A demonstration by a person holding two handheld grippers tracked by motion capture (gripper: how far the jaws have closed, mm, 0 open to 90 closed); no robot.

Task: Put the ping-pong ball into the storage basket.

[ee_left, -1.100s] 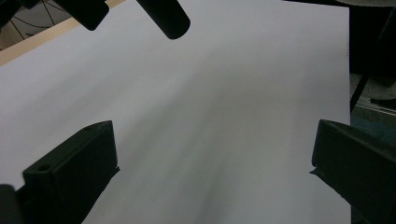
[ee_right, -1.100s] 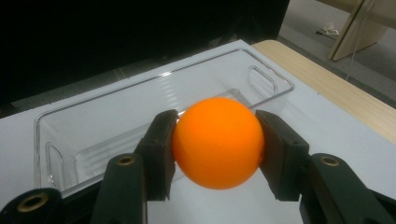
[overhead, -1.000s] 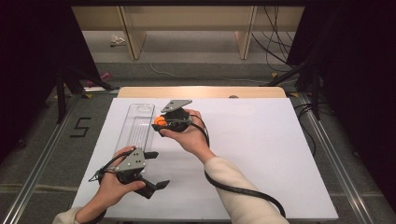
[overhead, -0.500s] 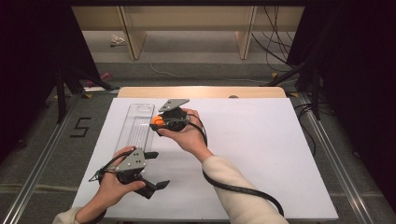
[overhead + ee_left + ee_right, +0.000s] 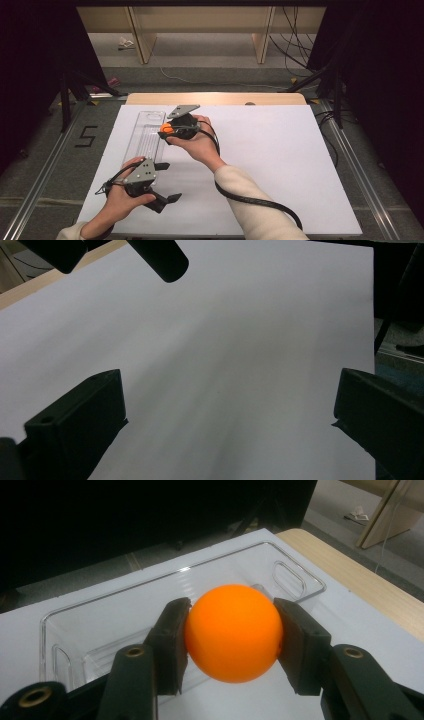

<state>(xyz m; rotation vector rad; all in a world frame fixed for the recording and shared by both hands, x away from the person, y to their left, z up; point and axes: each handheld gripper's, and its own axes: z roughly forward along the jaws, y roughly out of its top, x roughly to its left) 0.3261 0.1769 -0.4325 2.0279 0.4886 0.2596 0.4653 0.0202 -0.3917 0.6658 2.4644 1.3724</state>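
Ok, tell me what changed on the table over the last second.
Nothing visibly changed. The right tongs stay shut on the orange ball, held beside the clear tray, not yet over it. The left tongs stay open above the white tabletop near the table's front, with nothing between the jaws.

smooth matt orange ball (image 5: 233,632), clear glossy plastic tray (image 5: 150,615), matt white tabletop (image 5: 280,165)
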